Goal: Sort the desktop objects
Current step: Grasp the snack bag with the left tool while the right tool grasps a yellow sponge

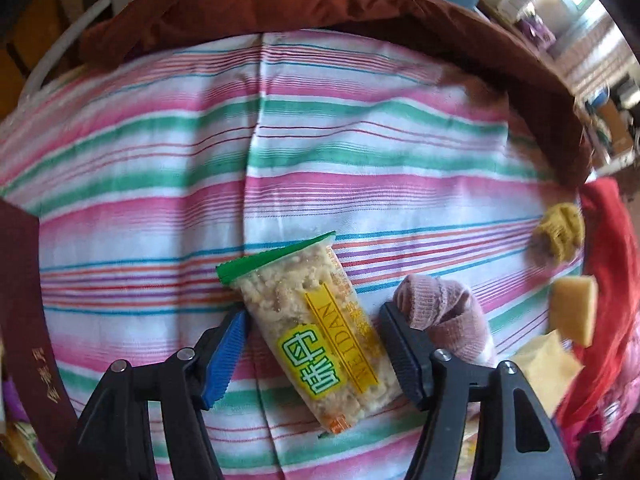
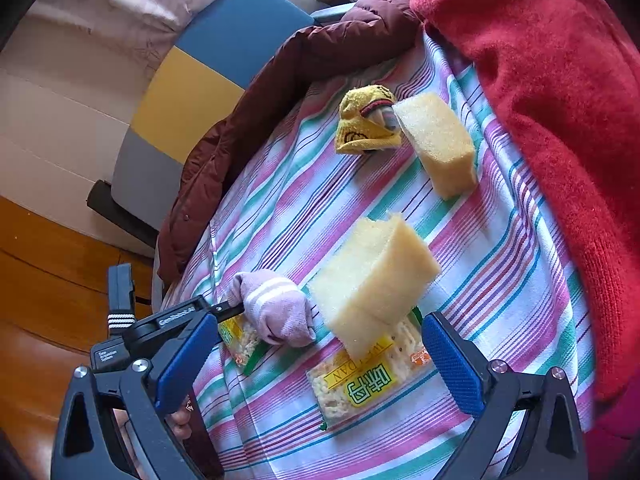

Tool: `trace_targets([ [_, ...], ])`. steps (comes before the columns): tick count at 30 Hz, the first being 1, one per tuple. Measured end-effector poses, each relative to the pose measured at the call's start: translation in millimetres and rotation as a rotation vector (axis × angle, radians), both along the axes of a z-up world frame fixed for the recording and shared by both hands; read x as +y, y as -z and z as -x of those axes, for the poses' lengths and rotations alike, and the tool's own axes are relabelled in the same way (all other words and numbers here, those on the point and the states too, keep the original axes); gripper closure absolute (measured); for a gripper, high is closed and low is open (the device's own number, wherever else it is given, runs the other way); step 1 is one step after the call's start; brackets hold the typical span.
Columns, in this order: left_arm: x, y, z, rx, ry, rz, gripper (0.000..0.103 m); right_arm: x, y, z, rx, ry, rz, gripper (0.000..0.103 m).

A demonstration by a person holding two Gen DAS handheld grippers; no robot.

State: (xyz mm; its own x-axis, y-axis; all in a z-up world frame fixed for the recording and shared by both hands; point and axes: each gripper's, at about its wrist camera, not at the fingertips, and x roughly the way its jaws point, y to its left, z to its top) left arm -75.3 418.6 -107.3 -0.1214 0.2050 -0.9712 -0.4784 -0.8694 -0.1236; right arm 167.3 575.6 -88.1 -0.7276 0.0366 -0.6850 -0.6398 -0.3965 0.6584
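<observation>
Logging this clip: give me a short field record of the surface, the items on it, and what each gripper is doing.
surface: striped cloth
snack packets: one between the left gripper jaws, one below the right gripper
socks: pink sock beside the left gripper; yellow sock farther off
sponges: near sponge, far sponge
left gripper: open, astride its packet, pads not pressing
right gripper: open, holding nothing
edges: brown jacket, red garment

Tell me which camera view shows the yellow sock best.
Right wrist view: the yellow sock is sharp, its pattern clear, beside a sponge. Left wrist view catches it only blurred near the right edge.
</observation>
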Motion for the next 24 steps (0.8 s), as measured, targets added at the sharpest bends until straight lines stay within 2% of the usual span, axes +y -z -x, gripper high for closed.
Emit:
trace_targets([
  [3,1,0,-7,0.046,0.047,0.000,0.037,2,3,-1,-0.008,0.008,0.007,0.000],
  [5,-10,-2,-8,0.063,0.056,-0.032,0.047,3,4,-2,-0.017,0.020,0.012,0.000],
  [8,-25,-5,-13,0.070,0.075,-0.046,0.051,6,6,-3,-0.026,0.037,0.018,0.000],
  [14,-57,-7,-40,0.083,0.124,-0.071,0.052,8,8,-4,-0.056,0.054,0.005,0.000],
  [20,-84,-17,-82,0.168,0.259,-0.093,0.052,9,11,-4,-0.081,0.071,0.000,0.000],
  [24,-86,-6,-103,0.157,0.283,-0.106,0.052,12,13,-4,-0.106,0.085,-0.002,0.000],
])
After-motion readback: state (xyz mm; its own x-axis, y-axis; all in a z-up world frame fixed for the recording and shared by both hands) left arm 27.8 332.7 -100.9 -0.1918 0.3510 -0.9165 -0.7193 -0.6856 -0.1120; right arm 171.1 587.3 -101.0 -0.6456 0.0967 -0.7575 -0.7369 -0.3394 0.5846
